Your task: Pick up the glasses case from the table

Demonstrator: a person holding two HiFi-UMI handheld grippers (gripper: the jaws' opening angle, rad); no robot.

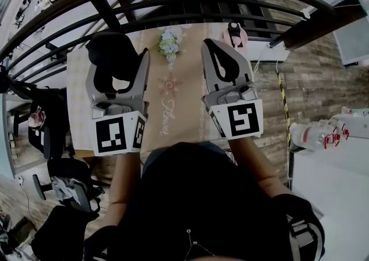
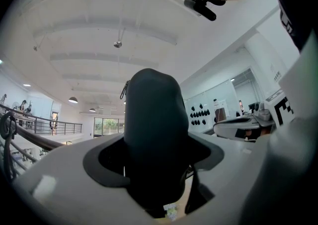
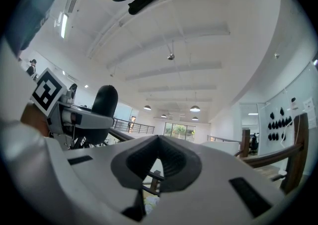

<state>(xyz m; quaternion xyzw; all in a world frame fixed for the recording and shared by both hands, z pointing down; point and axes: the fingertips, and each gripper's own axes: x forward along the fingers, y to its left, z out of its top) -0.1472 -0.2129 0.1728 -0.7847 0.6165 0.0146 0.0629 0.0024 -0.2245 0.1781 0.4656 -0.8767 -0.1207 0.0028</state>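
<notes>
Head view: the left claw [image 1: 117, 64] pinches the dark case [image 1: 109, 52] above the worktop [image 1: 78, 110], with the right claw [image 1: 222, 58] at its 3 o'clock.
Left gripper view: the case's long axis points to 12 o'clock between wide-set jaws.
Right gripper view: the jaws are pressed together and empty, and the case is at 10 o'clock.

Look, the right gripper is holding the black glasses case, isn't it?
Not quite. The left gripper is holding the black glasses case, not the right one. The left gripper view shows the case standing between its jaws. The right gripper has its jaws together with nothing between them.
</notes>
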